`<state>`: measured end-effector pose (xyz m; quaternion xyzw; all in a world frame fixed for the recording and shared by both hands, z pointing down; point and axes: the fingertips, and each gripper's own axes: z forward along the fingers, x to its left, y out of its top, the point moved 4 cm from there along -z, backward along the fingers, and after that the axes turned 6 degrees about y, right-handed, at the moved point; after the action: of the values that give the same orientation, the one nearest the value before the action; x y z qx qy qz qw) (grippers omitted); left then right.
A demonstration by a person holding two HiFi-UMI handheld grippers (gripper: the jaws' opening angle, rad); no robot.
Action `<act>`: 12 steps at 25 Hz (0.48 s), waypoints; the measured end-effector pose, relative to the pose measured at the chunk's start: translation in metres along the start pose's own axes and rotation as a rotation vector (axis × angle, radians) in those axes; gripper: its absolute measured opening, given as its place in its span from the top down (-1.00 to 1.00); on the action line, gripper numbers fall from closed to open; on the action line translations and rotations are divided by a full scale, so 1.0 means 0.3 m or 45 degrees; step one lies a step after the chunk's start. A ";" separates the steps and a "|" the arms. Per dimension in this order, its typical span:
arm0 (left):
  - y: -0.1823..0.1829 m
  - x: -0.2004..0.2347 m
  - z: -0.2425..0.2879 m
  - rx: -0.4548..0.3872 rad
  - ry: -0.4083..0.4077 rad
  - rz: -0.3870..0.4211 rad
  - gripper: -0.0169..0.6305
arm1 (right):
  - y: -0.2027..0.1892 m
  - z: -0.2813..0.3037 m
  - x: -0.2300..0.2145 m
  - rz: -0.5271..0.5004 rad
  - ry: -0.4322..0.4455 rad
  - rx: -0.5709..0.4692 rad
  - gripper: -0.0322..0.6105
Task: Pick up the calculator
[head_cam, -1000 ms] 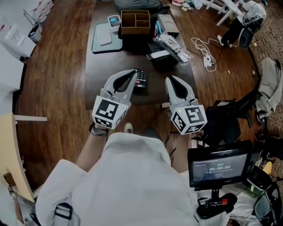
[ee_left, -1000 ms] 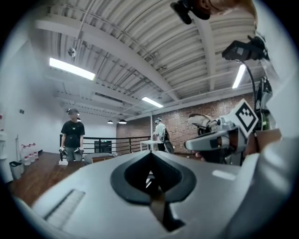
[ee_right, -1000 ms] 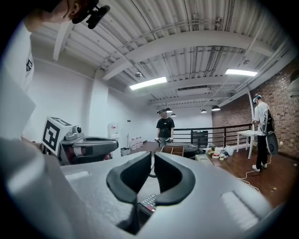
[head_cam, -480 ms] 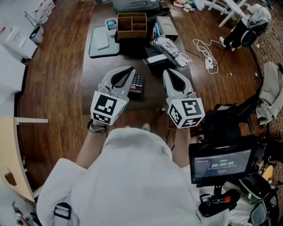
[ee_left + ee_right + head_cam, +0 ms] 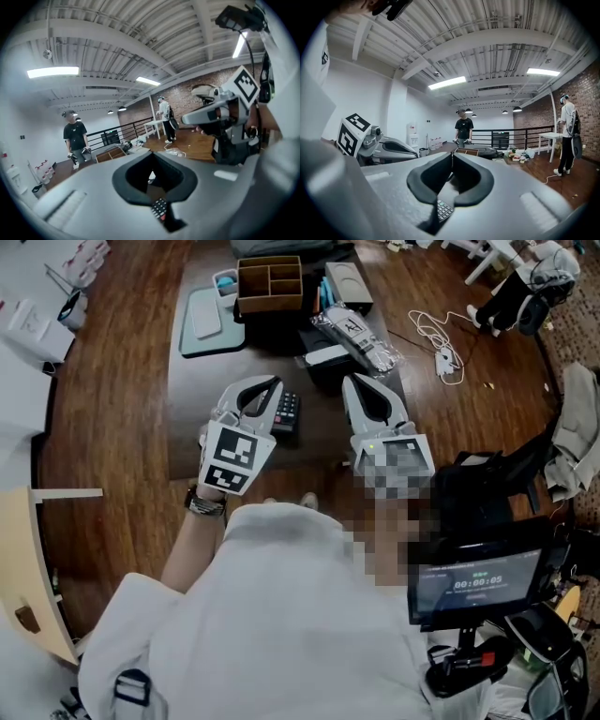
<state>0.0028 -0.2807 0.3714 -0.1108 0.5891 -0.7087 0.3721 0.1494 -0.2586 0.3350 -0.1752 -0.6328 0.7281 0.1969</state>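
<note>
On the table [image 5: 202, 432], calculator [image 5: 288, 412] still flat, right tongs [image 5: 350, 381] now farther forward.

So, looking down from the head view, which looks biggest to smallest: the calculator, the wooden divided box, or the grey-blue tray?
1. The grey-blue tray and the wooden divided box: about alike, too close to rank.
2. The calculator: clearly smallest, though the left gripper covers part of it.
</note>
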 end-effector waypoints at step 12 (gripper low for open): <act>-0.135 -0.033 0.037 0.199 0.022 0.283 0.67 | -0.084 0.020 0.024 -0.105 0.063 0.085 0.72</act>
<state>0.0003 -0.2814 0.4145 -0.0094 0.5438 -0.7078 0.4508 0.1419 -0.2569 0.3608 -0.1605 -0.6096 0.7356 0.2481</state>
